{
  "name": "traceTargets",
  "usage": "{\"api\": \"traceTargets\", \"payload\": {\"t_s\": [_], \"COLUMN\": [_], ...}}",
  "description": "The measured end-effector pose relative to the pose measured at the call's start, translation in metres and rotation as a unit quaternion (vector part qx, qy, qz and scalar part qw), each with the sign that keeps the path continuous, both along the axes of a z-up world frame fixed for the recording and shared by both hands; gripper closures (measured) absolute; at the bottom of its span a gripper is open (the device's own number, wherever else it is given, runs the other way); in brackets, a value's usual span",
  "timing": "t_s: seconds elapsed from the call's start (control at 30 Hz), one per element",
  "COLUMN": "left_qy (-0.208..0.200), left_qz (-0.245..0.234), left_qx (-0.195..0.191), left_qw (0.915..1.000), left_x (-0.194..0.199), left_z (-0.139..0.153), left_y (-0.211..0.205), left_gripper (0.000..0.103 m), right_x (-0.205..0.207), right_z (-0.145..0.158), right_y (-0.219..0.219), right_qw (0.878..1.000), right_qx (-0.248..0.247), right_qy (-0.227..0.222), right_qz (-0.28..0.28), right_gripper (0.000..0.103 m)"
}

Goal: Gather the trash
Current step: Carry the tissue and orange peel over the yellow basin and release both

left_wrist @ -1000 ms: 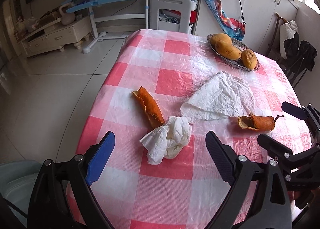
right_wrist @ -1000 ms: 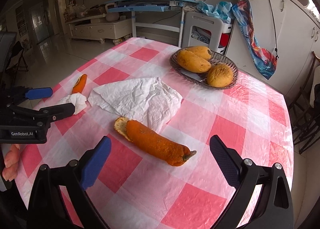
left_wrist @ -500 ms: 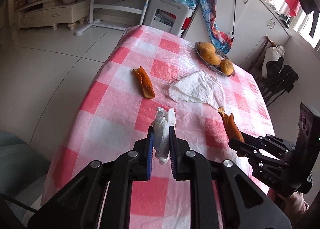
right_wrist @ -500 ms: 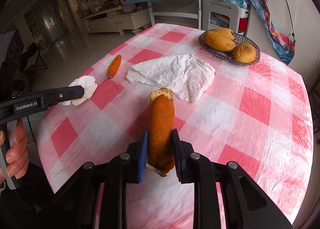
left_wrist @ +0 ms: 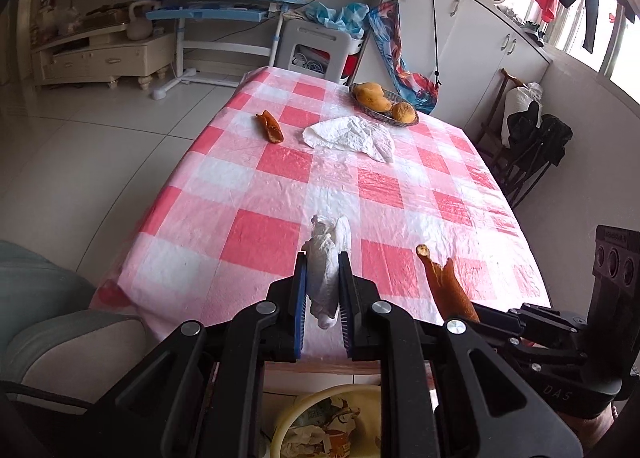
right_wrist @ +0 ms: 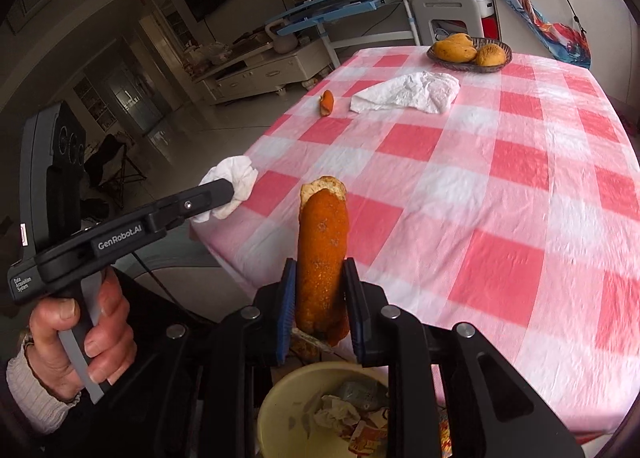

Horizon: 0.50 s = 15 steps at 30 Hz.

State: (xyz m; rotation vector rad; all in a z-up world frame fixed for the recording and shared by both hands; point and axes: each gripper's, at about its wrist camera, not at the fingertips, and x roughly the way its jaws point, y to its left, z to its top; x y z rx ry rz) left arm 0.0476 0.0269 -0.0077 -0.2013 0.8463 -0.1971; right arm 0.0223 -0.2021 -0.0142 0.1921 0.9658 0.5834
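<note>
From the left wrist, the left tongs (left_wrist: 324,294) are clamped nearly shut on a crumpled tissue (left_wrist: 326,270), which stands up between the blue pads and pokes out past the tips. The tongs sit at the near edge of the bench (left_wrist: 280,185), and straight below them shows a yellow bin (left_wrist: 288,418) with paper scraps already inside, so the tissue looks to be held here ready for dropping. To the right, the right tongs (left_wrist: 460,318) carry a long orange peel (left_wrist: 446,290), raised off the cloth. Well away, on the far half of the bench, lie a second peel (left_wrist: 271,126) and a spread white napkin (left_wrist: 352,135), beside a basket of fruit (left_wrist: 386,101); I judge those two are trash not yet collected.

From the right wrist, the right tongs (right_wrist: 320,298) are closed on the peel (right_wrist: 322,258), gripping its lower part while the upper end sticks out beyond the tips. The bin (right_wrist: 280,398) is just under the jaws. At left, a hand (right_wrist: 76,342) squeezes the trigger of the left tongs (right_wrist: 224,193), with the tissue (right_wrist: 232,185) bunched at their tip, over the bench edge. The small peel (right_wrist: 327,101) and napkin (right_wrist: 408,91) rest far off near the fruit basket (right_wrist: 470,51).
</note>
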Motion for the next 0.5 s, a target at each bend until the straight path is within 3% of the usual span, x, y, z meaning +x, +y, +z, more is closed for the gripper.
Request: {"api": "traceTargets", "payload": {"t_s": [0.2, 0.4, 0.5], "left_qy": [-0.014, -0.023, -0.018], "left_qz": [-0.003, -0.007, -0.008], "left_qx": [0.009, 0.005, 0.006], "left_qw": [0.9999, 0.9997, 0.9998], "left_x": [-0.031, -0.058, -0.07], "left_z": [0.006, 0.011, 0.01], "left_y": [-0.002, -0.001, -0.002], "left_gripper": [0.089, 0.089, 0.089], "right_x": [-0.042, -0.07, -0.07], "right_z": [-0.018, -0.055, -0.059], "right_y": [0.012, 0.03, 0.026], "right_qw": [0.999, 0.989, 0.989], "right_qx": [-0.024, -0.079, -0.085], "right_qy": [0.038, 0.116, 0.125], "right_qz": [0.021, 0.04, 0.01], "right_gripper": [0.079, 0.078, 0.073]}}
